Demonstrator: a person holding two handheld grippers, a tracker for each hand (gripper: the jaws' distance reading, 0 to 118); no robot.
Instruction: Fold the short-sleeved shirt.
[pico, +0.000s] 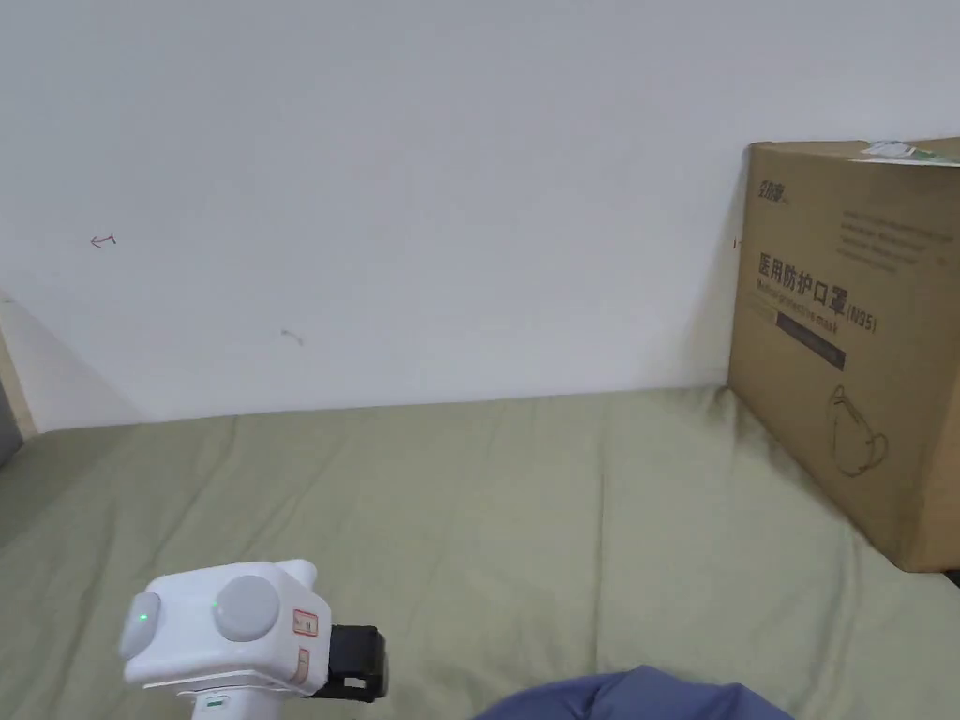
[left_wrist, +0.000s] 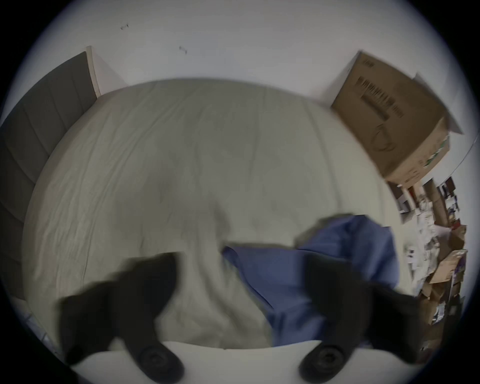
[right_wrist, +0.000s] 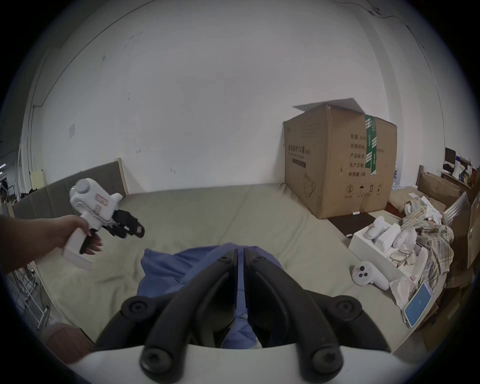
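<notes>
A blue short-sleeved shirt (right_wrist: 166, 265) lies bunched on the green bed sheet (pico: 469, 525), its top edge at the bottom of the head view (pico: 637, 698). My right gripper (right_wrist: 240, 253) sits over the bunch with its jaws together, pinching blue cloth in the thin gap. A hand holds my left gripper (right_wrist: 135, 228) in the air left of the shirt, apart from it. In its own blurred view the left gripper (left_wrist: 241, 272) is open wide, with the shirt (left_wrist: 285, 272) beneath its right jaw. Its white body (pico: 244, 637) shows low left in the head view.
A large cardboard box (pico: 844, 356) stands on the bed's right side against the white wall. A grey headboard (left_wrist: 39, 130) bounds the left. Off the right edge lie a white tray of controllers (right_wrist: 384, 239), a plaid cloth (right_wrist: 431, 239) and a phone (right_wrist: 418, 306).
</notes>
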